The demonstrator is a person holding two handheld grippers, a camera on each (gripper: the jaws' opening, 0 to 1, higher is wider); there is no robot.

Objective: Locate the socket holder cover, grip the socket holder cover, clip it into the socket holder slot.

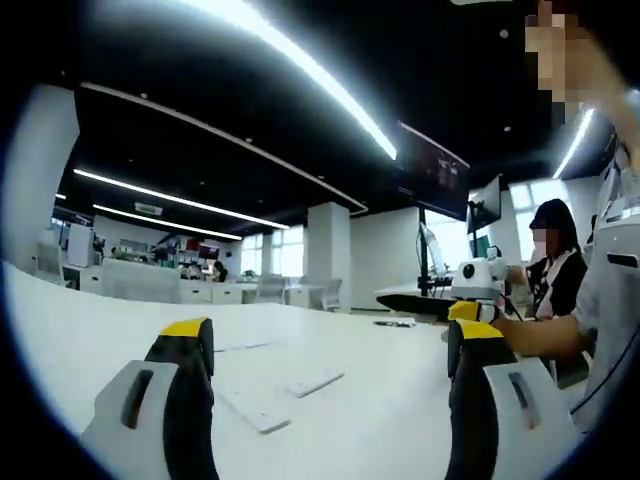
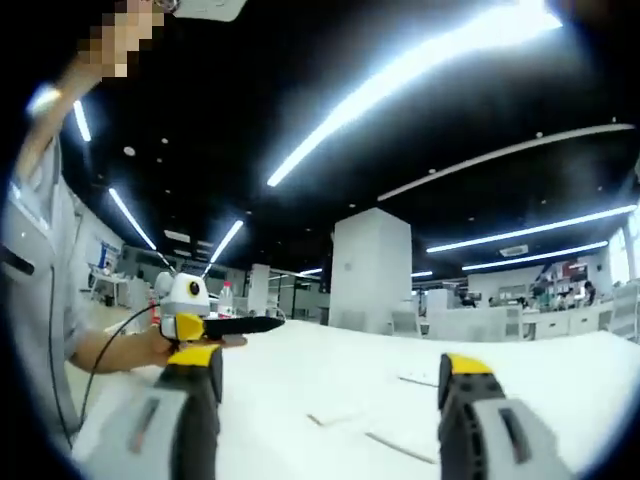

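My left gripper [image 1: 330, 330] hovers open above a white table [image 1: 120, 340], its yellow-tipped jaws wide apart with nothing between them. Below it lie a flat white rectangular piece [image 1: 256, 410] and a shorter white strip [image 1: 315, 383]; I cannot tell which is the socket holder cover. My right gripper [image 2: 330, 360] is open too and holds nothing. Thin white strips [image 2: 400, 447] [image 2: 335, 418] lie on the table under it. Each gripper appears in the other's view, held in a hand: the right gripper [image 1: 476, 290] and the left gripper [image 2: 190, 300], with a dark long part [image 2: 245, 323] jutting from it.
A person [image 1: 555, 265] sits at the table's far right, near dark monitors [image 1: 435, 170] on a stand. A white pillar [image 2: 370, 265] and rows of desks stand in the background. A grey-sleeved arm [image 2: 40, 300] fills the left edge.
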